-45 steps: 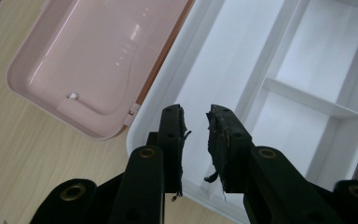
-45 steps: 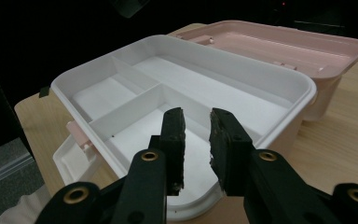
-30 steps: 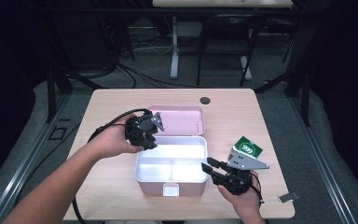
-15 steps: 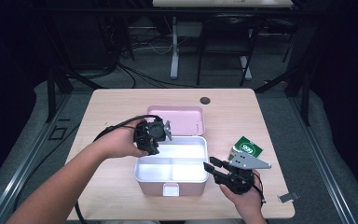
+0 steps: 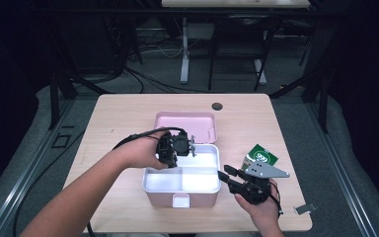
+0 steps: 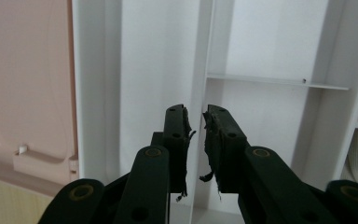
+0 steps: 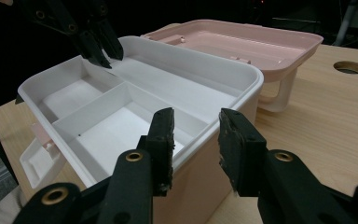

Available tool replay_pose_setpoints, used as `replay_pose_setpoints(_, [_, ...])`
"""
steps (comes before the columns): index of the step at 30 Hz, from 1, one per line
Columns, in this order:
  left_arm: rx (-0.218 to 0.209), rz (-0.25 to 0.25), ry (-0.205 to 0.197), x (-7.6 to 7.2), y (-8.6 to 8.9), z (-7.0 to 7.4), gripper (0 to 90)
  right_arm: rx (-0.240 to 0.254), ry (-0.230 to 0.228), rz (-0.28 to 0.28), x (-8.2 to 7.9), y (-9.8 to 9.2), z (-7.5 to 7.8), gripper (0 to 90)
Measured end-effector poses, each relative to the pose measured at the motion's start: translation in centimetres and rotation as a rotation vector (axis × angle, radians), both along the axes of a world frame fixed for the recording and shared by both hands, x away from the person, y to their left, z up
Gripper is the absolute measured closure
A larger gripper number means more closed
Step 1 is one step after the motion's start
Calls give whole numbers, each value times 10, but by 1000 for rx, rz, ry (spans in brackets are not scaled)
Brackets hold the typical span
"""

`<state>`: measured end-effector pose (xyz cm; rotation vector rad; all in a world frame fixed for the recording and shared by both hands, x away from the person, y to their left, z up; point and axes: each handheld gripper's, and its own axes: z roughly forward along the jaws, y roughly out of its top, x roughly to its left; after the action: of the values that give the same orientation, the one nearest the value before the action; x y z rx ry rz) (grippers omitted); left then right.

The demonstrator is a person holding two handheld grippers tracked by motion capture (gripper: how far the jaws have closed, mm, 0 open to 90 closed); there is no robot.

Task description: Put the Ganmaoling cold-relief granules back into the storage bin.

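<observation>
White tray [image 5: 182, 178]: your left gripper [image 6: 196, 126] straddles its divider — jaws just narrowed, not clamped.
Right gripper [image 7: 195, 135]: spread astride rim.
Green card [image 5: 260, 157]: writing unreadable.

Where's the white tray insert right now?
In the high view the white tray insert sits inside the pink box at table centre, in front of the open lid, between the left gripper and right gripper.

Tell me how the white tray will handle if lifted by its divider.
The tray looks like thin moulded plastic: probably light and stiff. Its glossy divider may slip between the left claw. Lifted at one wall, it would likely tilt.
</observation>
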<state>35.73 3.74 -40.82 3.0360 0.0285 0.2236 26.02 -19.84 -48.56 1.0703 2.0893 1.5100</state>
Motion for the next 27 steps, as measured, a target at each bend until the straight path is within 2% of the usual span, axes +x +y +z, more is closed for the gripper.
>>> replay_pose_setpoints(4, [22,-11,2,1,-6,-5,790,1,2,-4,0,-1,0,658])
replay_pose_setpoints(10, [29,-14,10,2,-10,-12,804,7,1,-7,0,-2,1,658])
replay_pose_setpoints(14, [41,-24,28,1,-13,-15,831,8,2,-6,0,-3,1,658])
replay_pose_setpoints(21, [66,-39,25,2,-19,-22,870,8,5,-7,0,-3,1,658])
replay_pose_setpoints(27, [64,-38,33,3,-19,-23,878,11,4,-9,1,-4,0,658])
